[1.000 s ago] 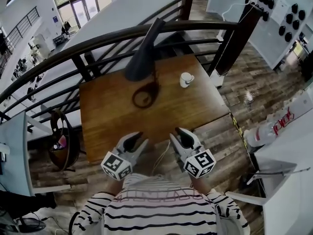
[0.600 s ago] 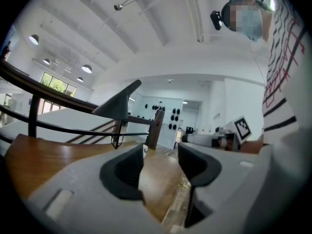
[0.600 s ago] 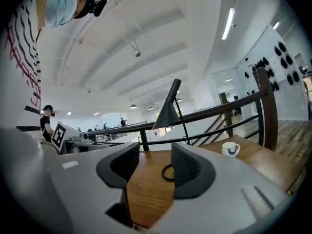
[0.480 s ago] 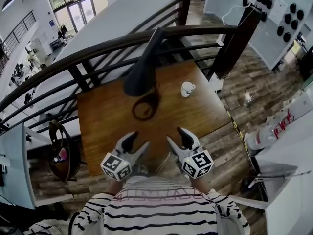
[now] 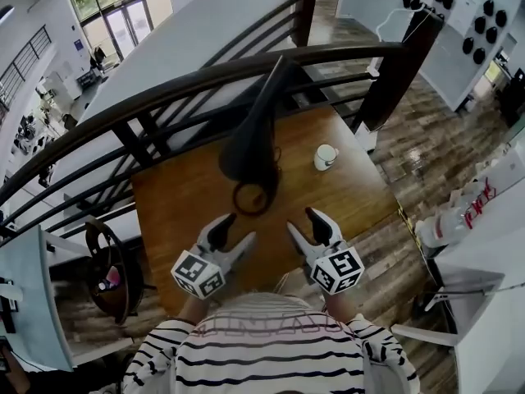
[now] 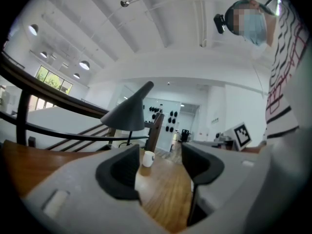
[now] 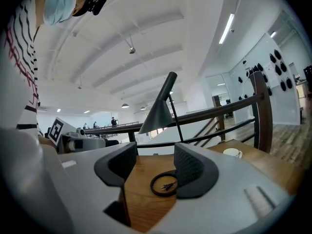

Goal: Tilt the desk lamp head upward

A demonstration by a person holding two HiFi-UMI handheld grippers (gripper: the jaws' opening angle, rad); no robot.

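1. The desk lamp (image 5: 254, 138) stands near the middle of the wooden surface (image 5: 180, 203). Its dark cone head opens downward above its ring base (image 5: 253, 197), and nothing touches it.
2. A white cup (image 5: 326, 157) sits on the surface to the lamp's right, well apart from it.
3. The left gripper (image 5: 234, 230) hovers over the near edge, short of the lamp. Its fingers (image 6: 119, 172) have just been opening and now stand wide apart with nothing between them.
4. The right gripper (image 5: 305, 224) hovers beside it, facing the ring base. Its fingers (image 7: 192, 172) have also just been opening and are spread wide and empty.
5. A dark railing (image 5: 164, 84) curves behind the surface.
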